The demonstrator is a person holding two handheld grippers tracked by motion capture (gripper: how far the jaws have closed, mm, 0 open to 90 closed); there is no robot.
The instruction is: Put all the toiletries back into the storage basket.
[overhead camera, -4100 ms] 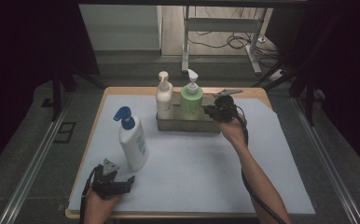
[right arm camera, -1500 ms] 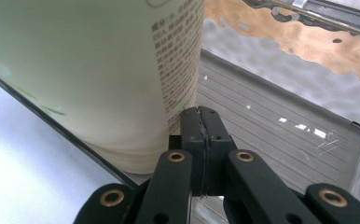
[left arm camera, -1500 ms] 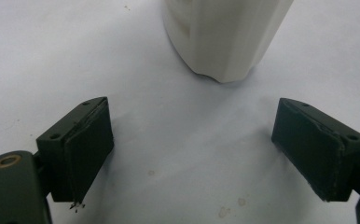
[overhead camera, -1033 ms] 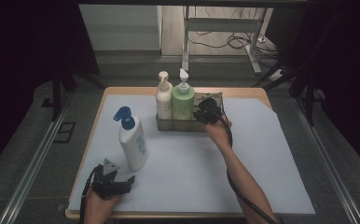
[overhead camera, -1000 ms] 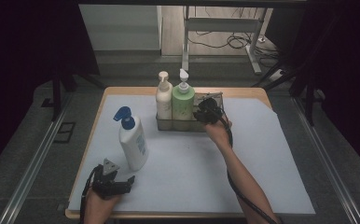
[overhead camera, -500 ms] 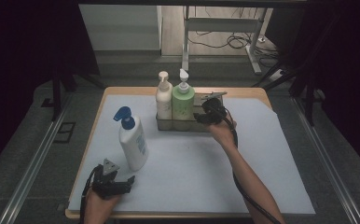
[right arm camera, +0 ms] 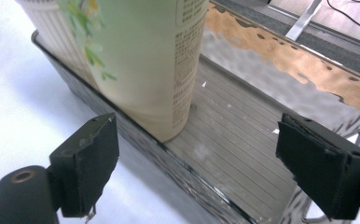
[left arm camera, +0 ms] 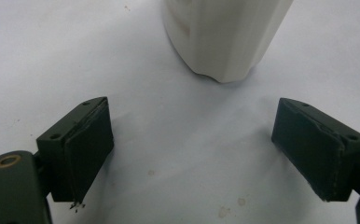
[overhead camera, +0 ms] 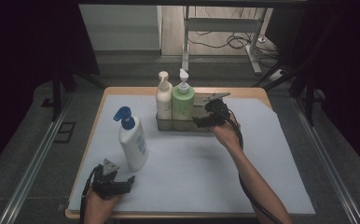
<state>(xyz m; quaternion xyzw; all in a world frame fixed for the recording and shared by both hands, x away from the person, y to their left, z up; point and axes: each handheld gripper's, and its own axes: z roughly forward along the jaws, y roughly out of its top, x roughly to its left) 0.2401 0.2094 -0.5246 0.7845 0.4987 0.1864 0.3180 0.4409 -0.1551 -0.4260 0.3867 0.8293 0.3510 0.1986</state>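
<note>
Left claw (overhead camera: 128, 183) rests wide on the desk (overhead camera: 183, 163), nothing between its jaws; the white bottle (overhead camera: 132, 140) stands just ahead of it. Right claw (overhead camera: 197, 122), its jaws having just been opening, stands wide and empty beside the green bottle (overhead camera: 183, 100), which stands upright in the tray (right arm camera: 243, 154), with the cream bottle (overhead camera: 163, 99) beyond.

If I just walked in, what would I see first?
Probably the green bottle standing beside a cream bottle in a dark tray at the back of the table. The right gripper, open, has just let go of it. A white bottle with a blue pump stands alone near the left gripper.
</note>
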